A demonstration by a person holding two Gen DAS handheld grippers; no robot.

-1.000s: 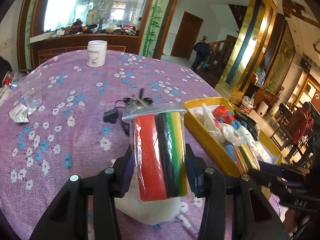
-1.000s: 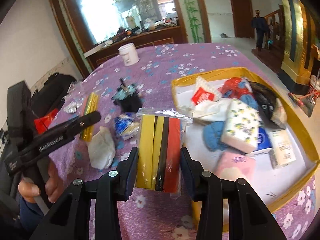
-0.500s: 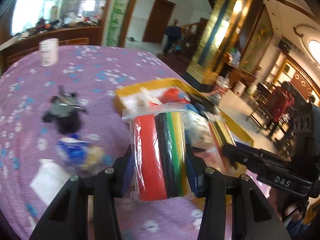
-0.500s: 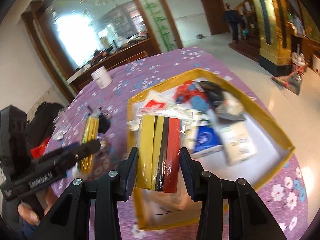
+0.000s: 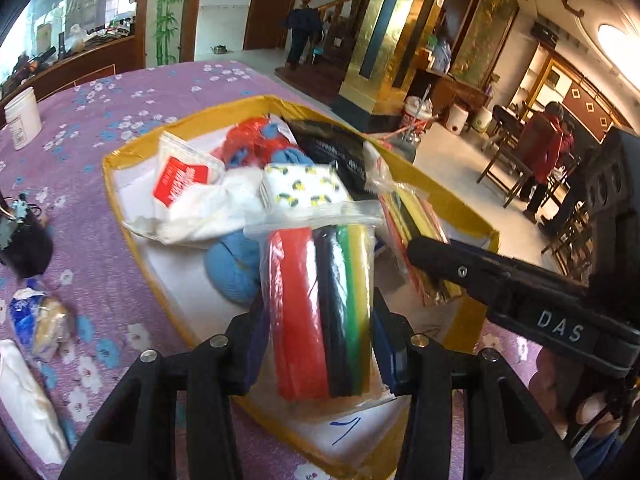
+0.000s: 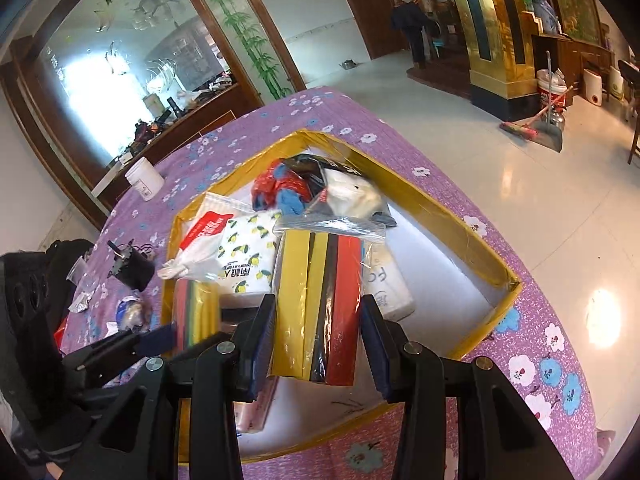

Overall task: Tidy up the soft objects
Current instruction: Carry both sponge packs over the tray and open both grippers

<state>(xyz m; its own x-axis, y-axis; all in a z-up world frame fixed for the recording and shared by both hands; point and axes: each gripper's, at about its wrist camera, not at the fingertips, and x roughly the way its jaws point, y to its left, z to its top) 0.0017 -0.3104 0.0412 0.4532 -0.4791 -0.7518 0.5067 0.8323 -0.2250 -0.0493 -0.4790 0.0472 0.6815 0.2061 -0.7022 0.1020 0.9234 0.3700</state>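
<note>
My left gripper (image 5: 318, 344) is shut on a clear bag of red, black, green and yellow felt sheets (image 5: 316, 312) and holds it over the near end of the yellow-rimmed box (image 5: 120, 156). My right gripper (image 6: 316, 344) is shut on a second bag of yellow, black and red felt sheets (image 6: 320, 308) above the same box (image 6: 440, 208). The box holds a lemon-print tissue pack (image 6: 244, 256), a white bag with a red label (image 5: 180, 180), blue cloth (image 5: 236, 268) and a black pouch (image 5: 328, 148). The right gripper's arm (image 5: 520, 292) shows in the left wrist view.
The box sits on a purple flowered tablecloth (image 6: 552, 352). Left of the box lie a black gadget (image 6: 132, 268), a blue snack packet (image 5: 36, 324) and a white cloth (image 5: 28, 404). A white jar (image 6: 144, 178) stands at the far edge. The table edge drops to the floor on the right.
Both grippers have swung from the table's open cloth toward the box and now hold their felt bags over it. The left gripper's bag has come right beside the right gripper's.
</note>
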